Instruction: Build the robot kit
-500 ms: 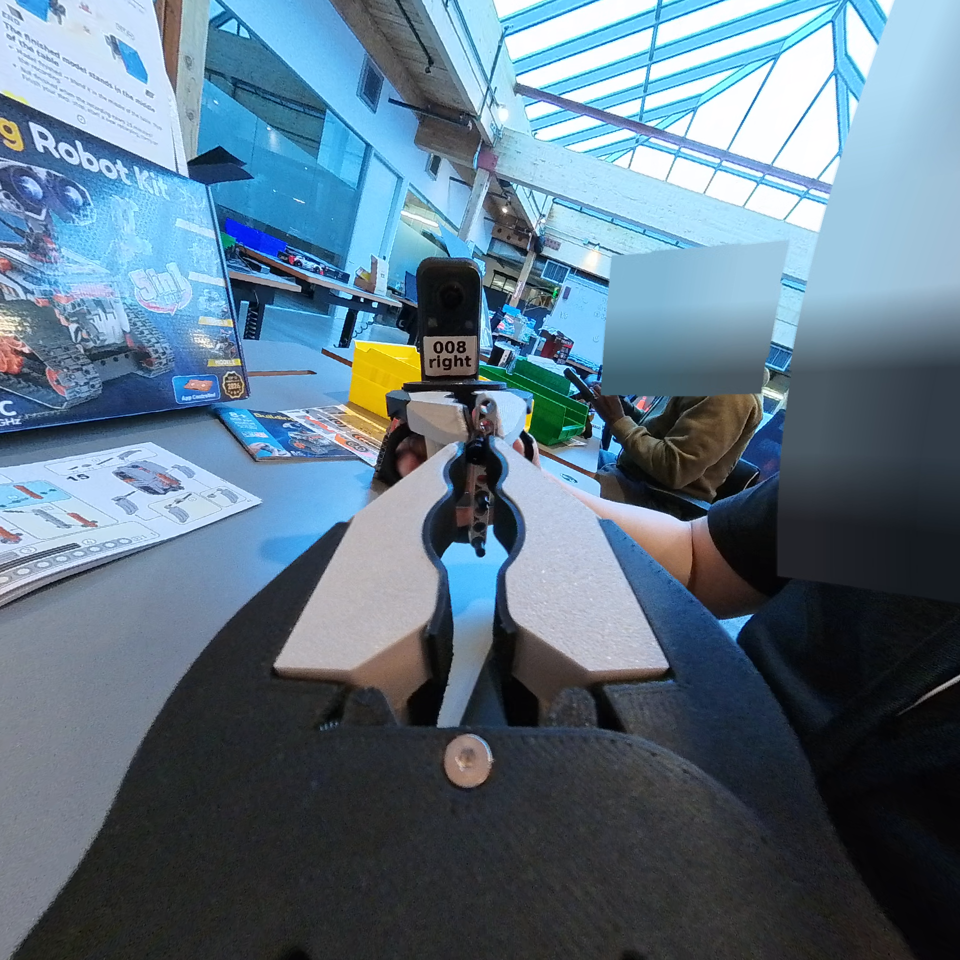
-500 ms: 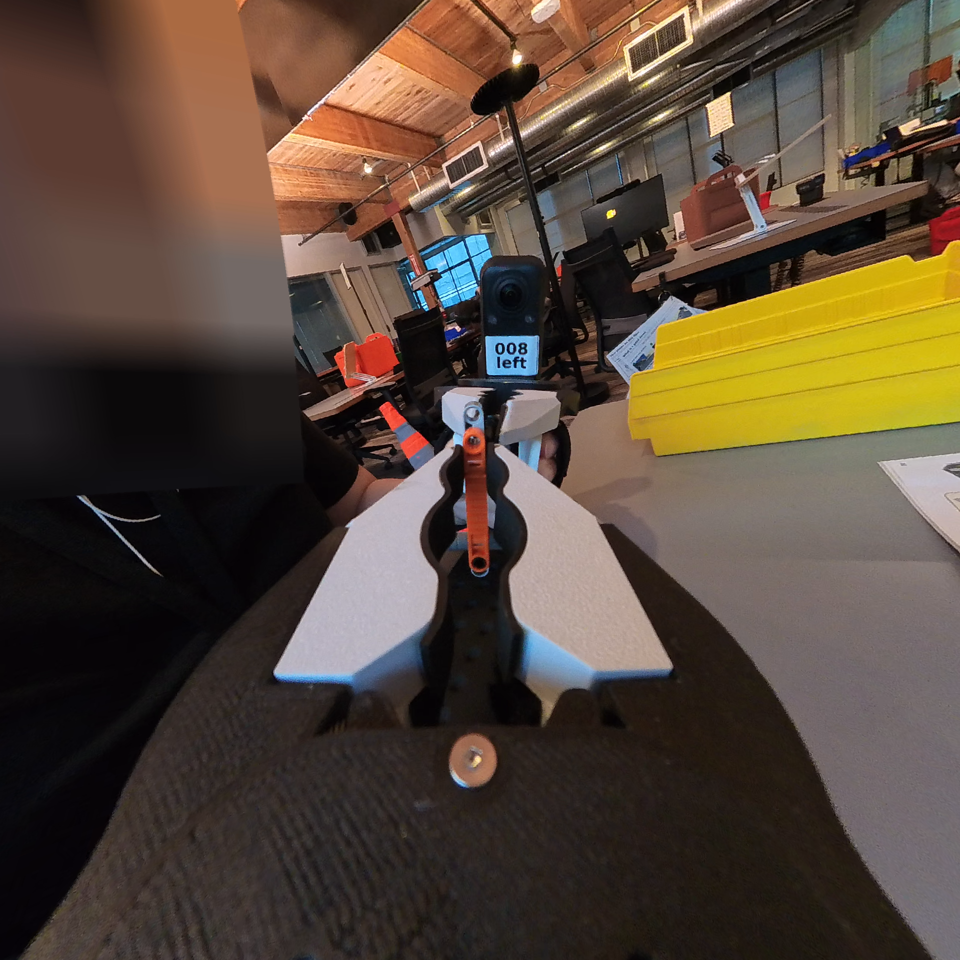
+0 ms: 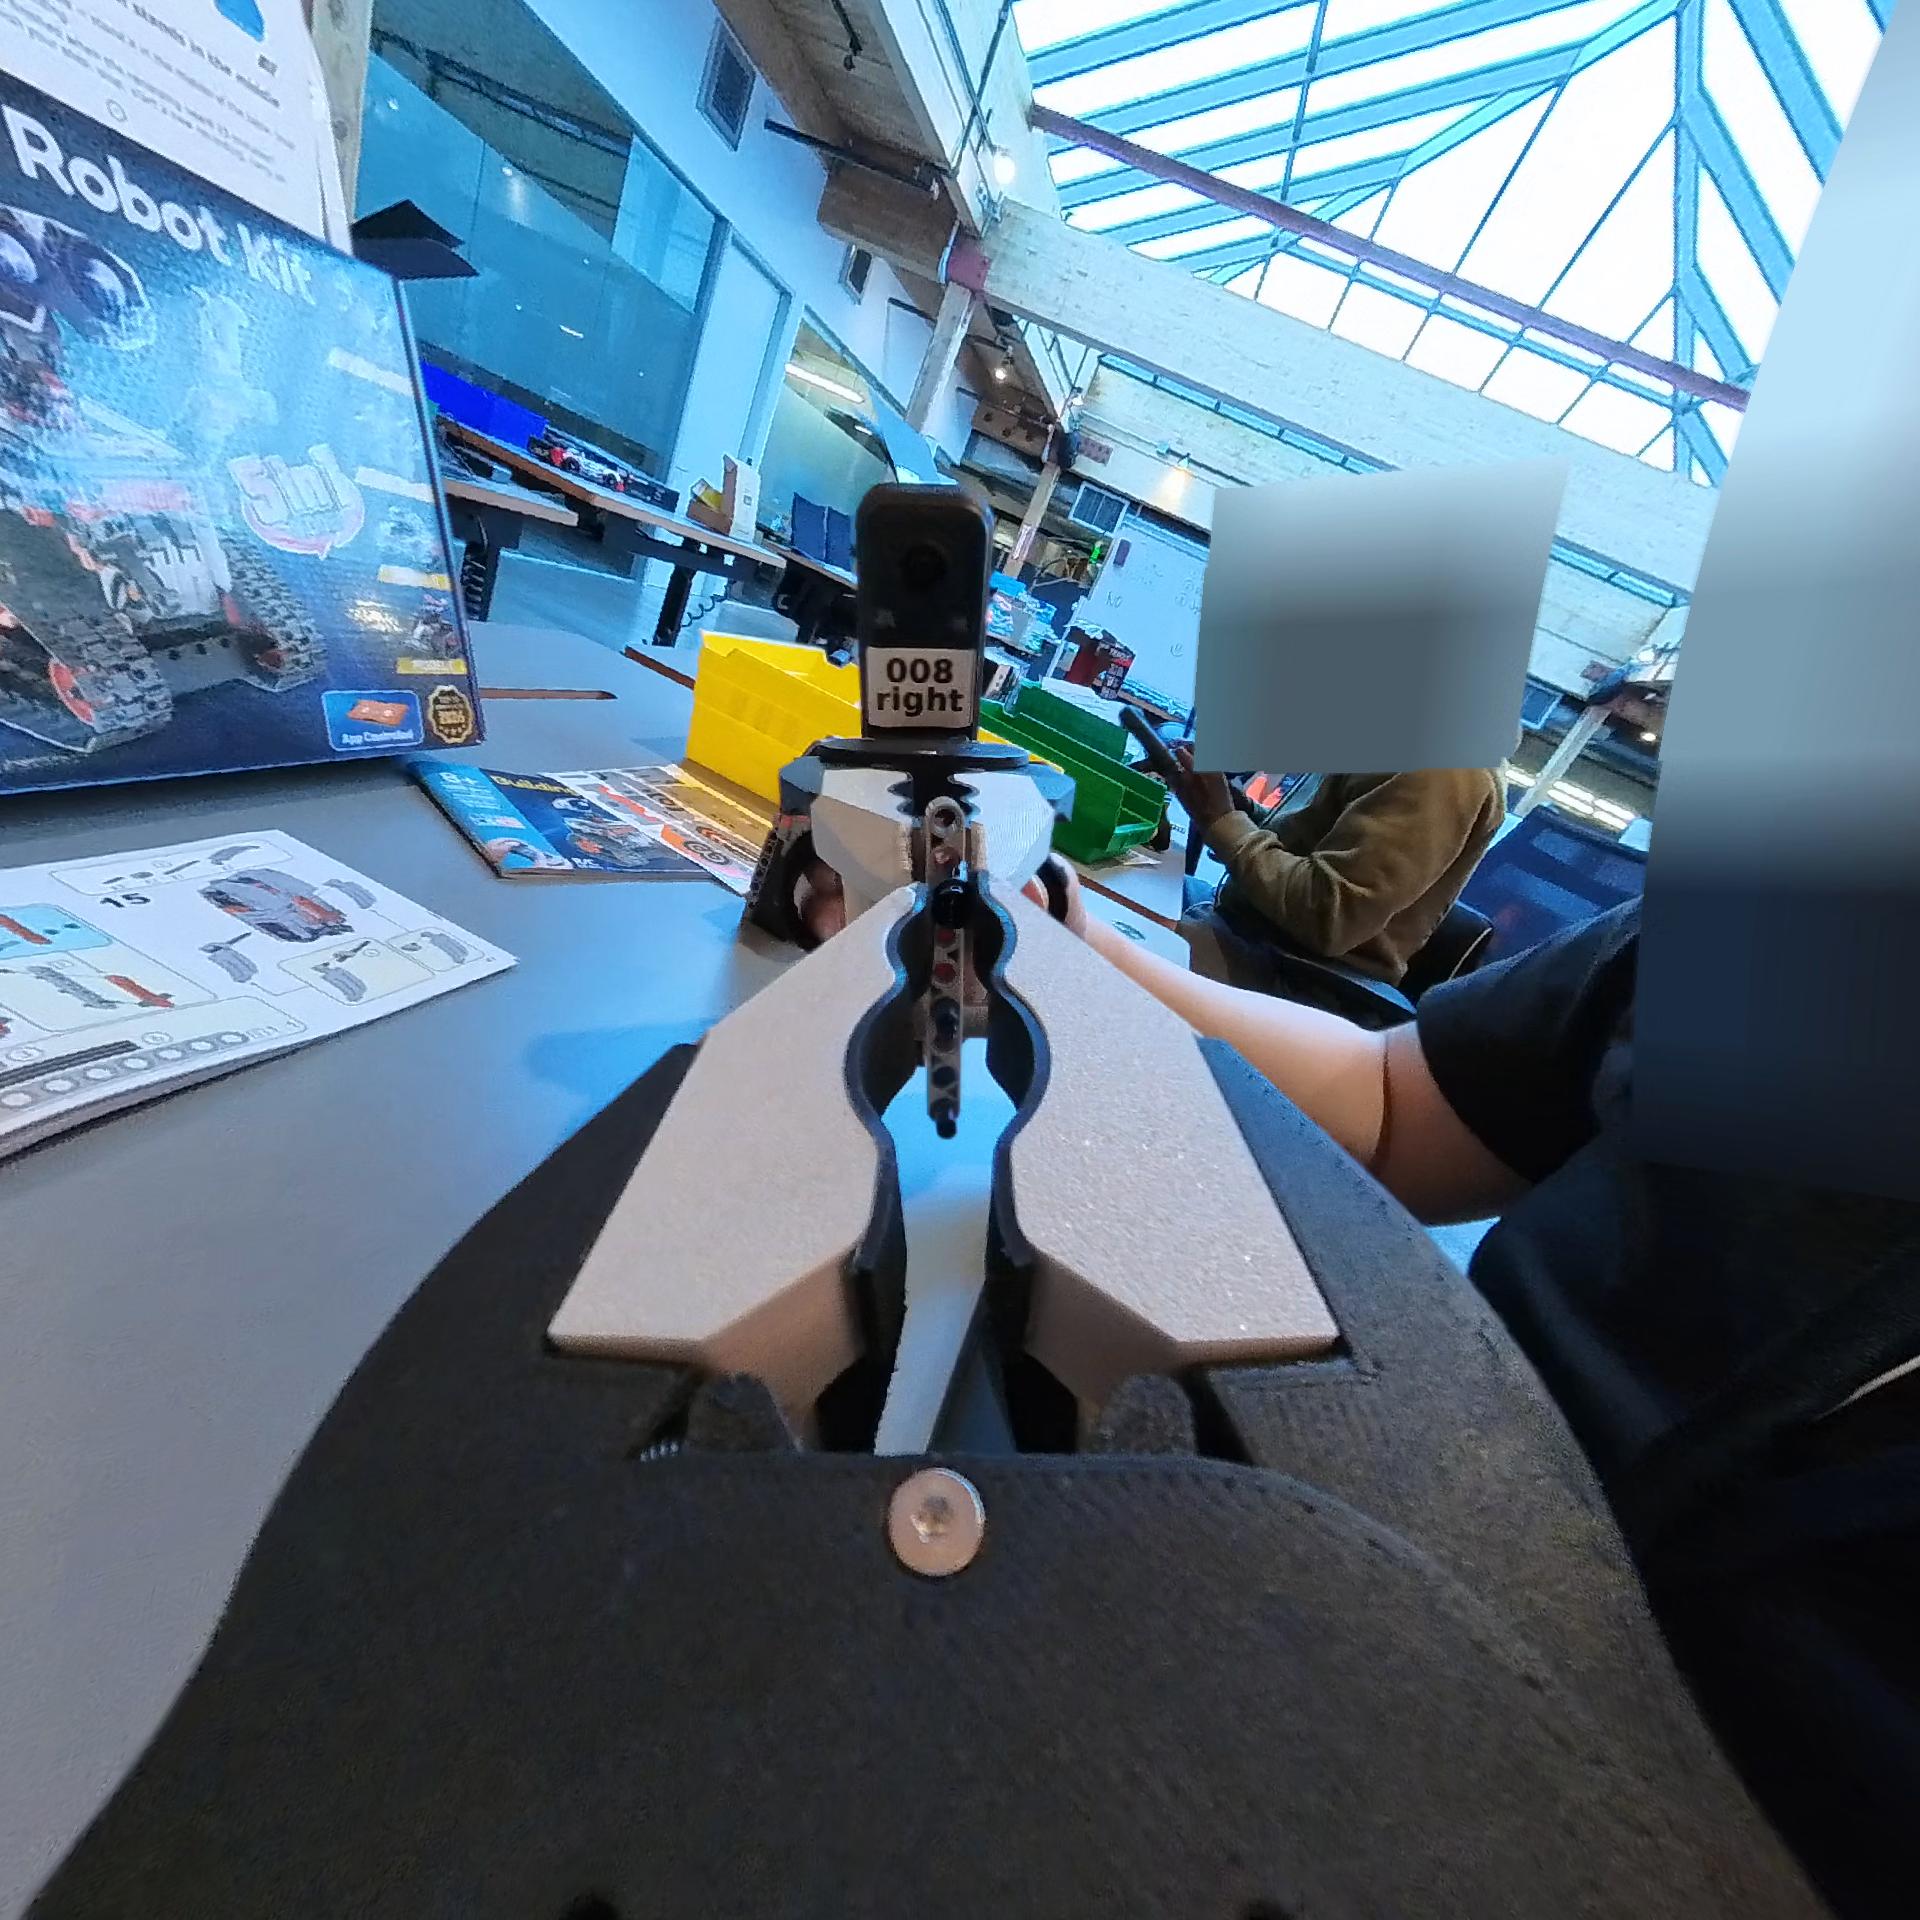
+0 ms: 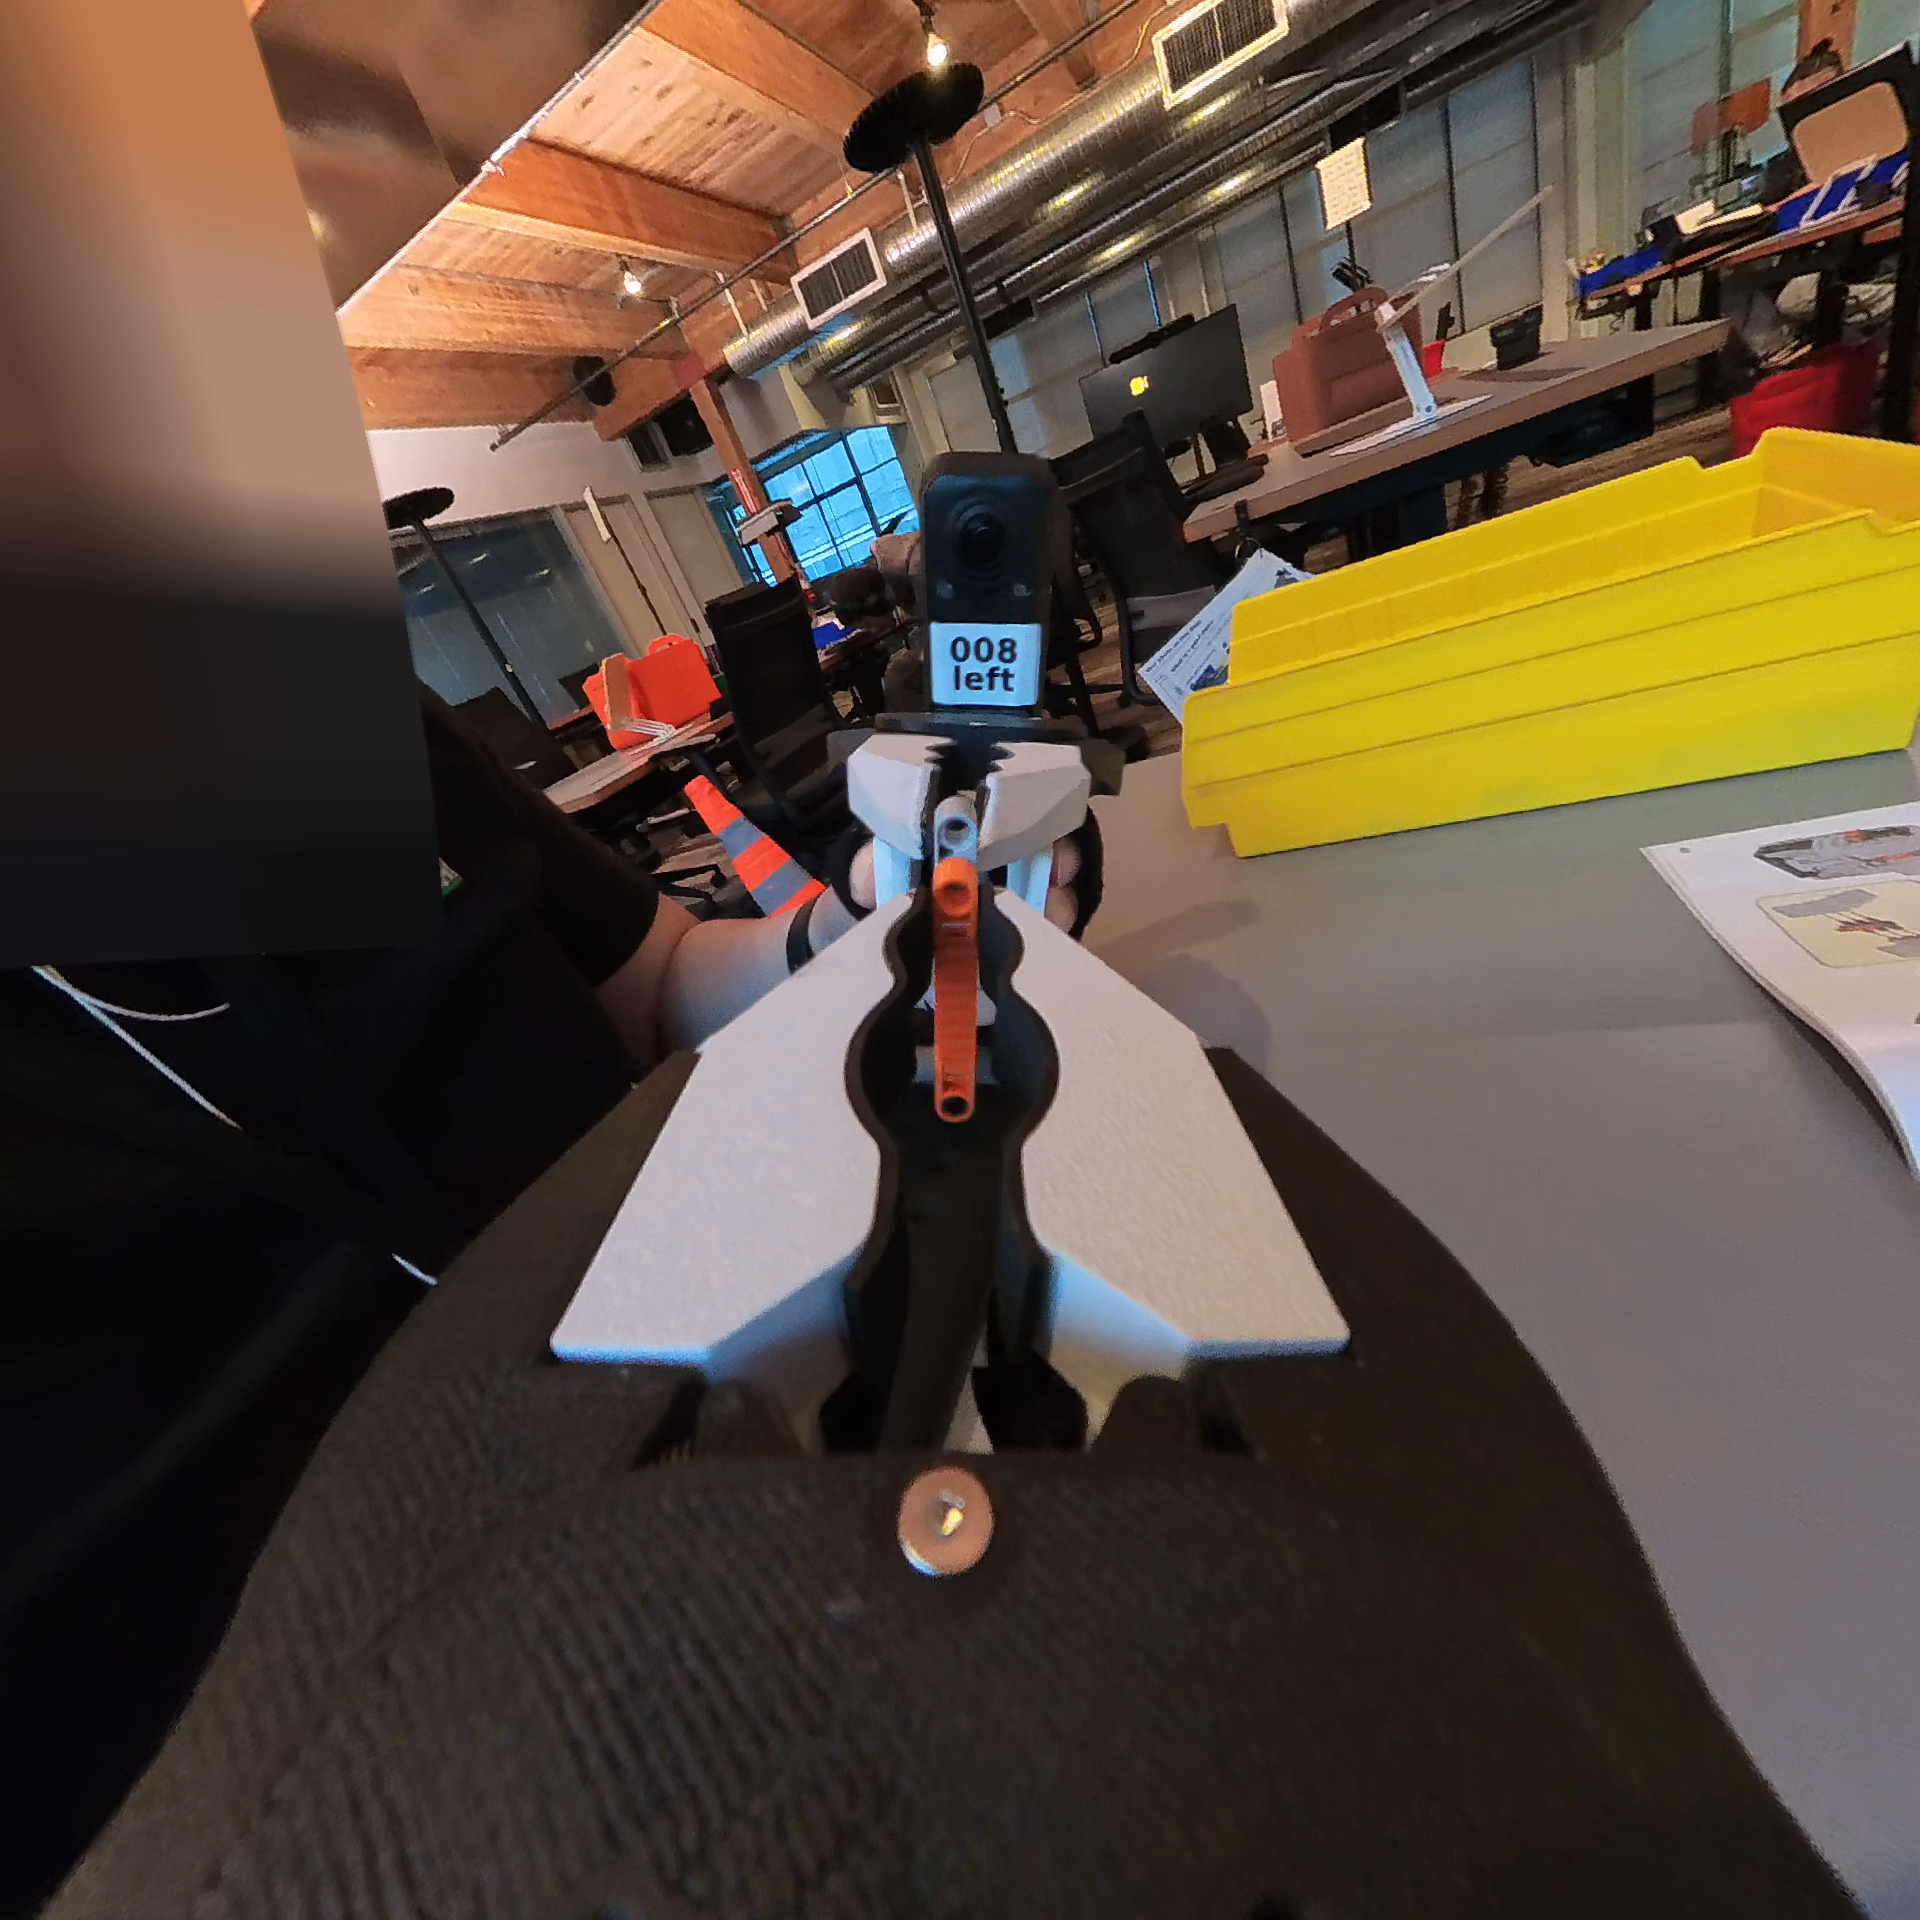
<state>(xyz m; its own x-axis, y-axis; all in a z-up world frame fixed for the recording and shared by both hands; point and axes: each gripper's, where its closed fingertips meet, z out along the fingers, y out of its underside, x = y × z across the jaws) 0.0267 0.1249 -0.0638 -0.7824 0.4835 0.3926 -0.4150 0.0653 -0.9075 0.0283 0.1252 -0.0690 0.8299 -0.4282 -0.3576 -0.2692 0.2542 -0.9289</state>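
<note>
In the left wrist view my left gripper [image 3: 943,909] is shut on a thin grey holed beam [image 3: 943,997] with black pins, held on edge above the grey table [image 3: 312,1195]. My right gripper [image 3: 940,821] faces it tip to tip. In the right wrist view my right gripper [image 4: 951,920] is shut on an orange beam [image 4: 954,997]. The left gripper [image 4: 961,805] faces it, with the grey beam's end [image 4: 954,831] just beyond the orange one. The two beams overlap; orange shows through the grey beam's holes. Whether they are joined I cannot tell.
A blue kit box [image 3: 208,468] stands at the left, with an open instruction booklet [image 3: 208,956] and a second booklet [image 3: 592,821] lying on the table. Yellow bins [image 4: 1558,686] and green bins [image 3: 1081,790] stand farther back. A seated person [image 3: 1351,852] is behind. Left and right tips are no more than a few centimetres apart.
Both grippers have shifted slightly and the views have tilted a little. Each still grips its beam, and the beams stay overlapped between the tips.
</note>
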